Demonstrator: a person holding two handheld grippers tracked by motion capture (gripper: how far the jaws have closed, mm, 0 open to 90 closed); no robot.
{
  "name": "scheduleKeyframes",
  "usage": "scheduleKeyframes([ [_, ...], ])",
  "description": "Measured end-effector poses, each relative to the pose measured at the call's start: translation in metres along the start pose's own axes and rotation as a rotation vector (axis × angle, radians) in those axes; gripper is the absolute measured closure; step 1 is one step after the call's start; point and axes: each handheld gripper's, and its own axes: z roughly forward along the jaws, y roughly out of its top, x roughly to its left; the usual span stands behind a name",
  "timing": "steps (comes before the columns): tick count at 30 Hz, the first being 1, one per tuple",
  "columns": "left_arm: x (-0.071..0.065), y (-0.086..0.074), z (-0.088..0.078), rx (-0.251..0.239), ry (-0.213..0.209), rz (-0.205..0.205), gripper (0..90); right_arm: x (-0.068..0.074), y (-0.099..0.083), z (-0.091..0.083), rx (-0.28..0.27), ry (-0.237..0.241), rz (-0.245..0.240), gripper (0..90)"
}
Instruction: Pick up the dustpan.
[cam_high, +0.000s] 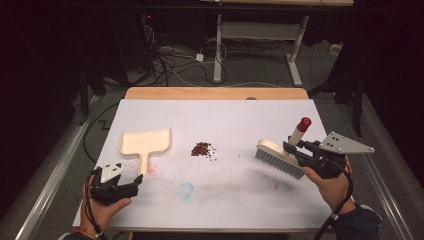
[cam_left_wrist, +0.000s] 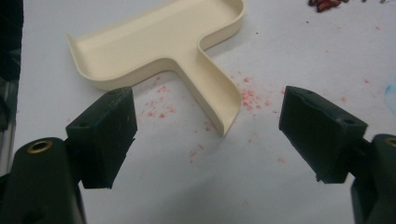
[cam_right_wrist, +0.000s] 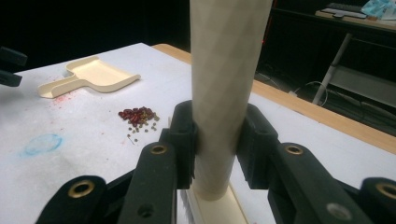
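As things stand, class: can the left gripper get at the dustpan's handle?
Probably yes. The left gripper is open, its jaws spread just short of the handle end of the dustpan, with bare white table cover between them and nothing in the way.

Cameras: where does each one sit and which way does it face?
High view: above the person's side, looking forward and down on the table; both hands, left gripper, right gripper.
Left gripper view: rides the left gripper, looks along open fingers at the dustpan handle.
Right gripper view: rides the right gripper, fingers clamping the brush handle.
Shared: dustpan and bean pile.
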Motion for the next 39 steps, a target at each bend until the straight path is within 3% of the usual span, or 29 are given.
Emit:
scheduleKeyframes([
  [4, 0.004, 0.005, 0.006, 0.037, -0.028, -0.101, 19.0, 0.0, -0.002, 0.003, 0.011, 0.003, -0.001, 70.4],
  [7, 0.006, 0.012, 0.017, 0.074, -0.001, -0.112, 20.1, -0.001, -0.002, 0.005, 0.014, 0.005, 0.004, 70.4],
  [11, 0.01, 0.022, 0.041, 0.131, -0.033, -0.157, 21.2, 0.001, -0.002, 0.004, 0.015, -0.005, -0.003, 70.4],
  [16, 0.005, 0.031, 0.072, 0.205, -0.01, -0.147, 22.7, 0.002, -0.001, 0.004, 0.009, -0.011, -0.001, 70.4],
  [20, 0.008, 0.037, 0.084, 0.201, 0.02, -0.182, 23.8, 0.004, -0.002, 0.004, 0.018, -0.008, -0.005, 70.4],
  [25, 0.014, 0.045, 0.091, 0.207, 0.03, -0.191, 37.6, 0.003, -0.003, 0.004, 0.028, -0.004, 0.003, 70.4],
  [29, 0.019, 0.048, 0.092, 0.211, 0.03, -0.187, 58.6, 0.003, -0.004, 0.006, 0.04, 0.015, 0.011, 70.4],
  [32, 0.022, 0.05, 0.093, 0.217, 0.022, -0.173, 63.6, 0.003, -0.004, 0.007, 0.043, 0.015, 0.012, 70.4],
  [39, 0.027, 0.053, 0.093, 0.232, -0.006, -0.152, 64.0, 0.001, -0.005, 0.009, 0.045, 0.007, 0.016, 70.4],
])
